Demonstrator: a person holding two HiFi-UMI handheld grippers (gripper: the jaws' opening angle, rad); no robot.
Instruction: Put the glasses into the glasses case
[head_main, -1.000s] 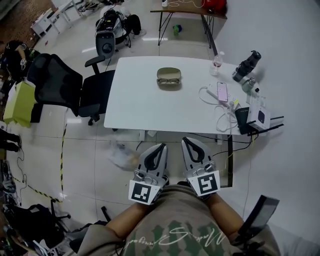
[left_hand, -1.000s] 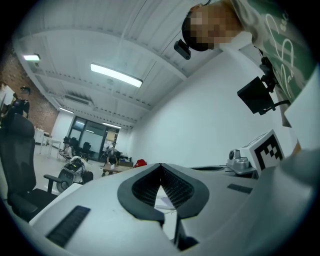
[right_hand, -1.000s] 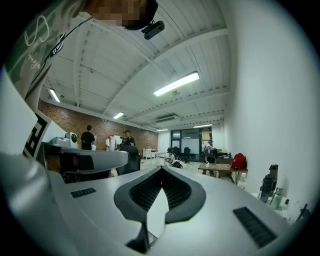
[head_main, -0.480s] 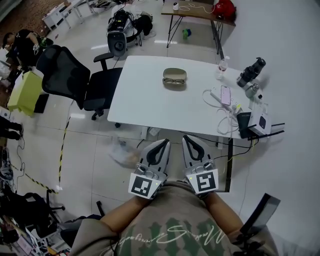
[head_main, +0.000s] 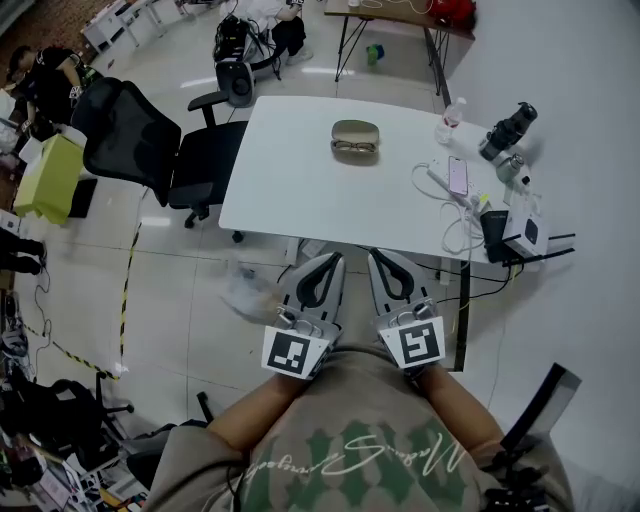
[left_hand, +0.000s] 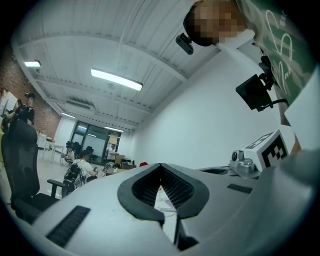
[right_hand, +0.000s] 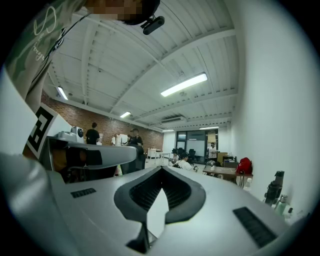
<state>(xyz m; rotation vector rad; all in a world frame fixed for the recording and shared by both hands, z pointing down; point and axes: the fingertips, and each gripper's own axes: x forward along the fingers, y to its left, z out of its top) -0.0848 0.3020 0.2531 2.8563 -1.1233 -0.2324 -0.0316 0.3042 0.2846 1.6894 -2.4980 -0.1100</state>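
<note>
White counter (head_main: 300, 190) fills the frame's upper centre, bearing the glasses case (head_main: 355, 128) with the glasses (head_main: 355, 147) at its near edge. Left gripper (head_main: 331, 260) and right gripper (head_main: 378, 258) sit closed and empty at lower centre.

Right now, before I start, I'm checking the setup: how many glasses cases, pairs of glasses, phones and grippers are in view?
Olive oval glasses case: 1
Pair of dark-framed glasses: 1
Slim rectangular phone: 1
Grey handheld grippers (left gripper, right gripper), fingers together: 2
Total: 5
</note>
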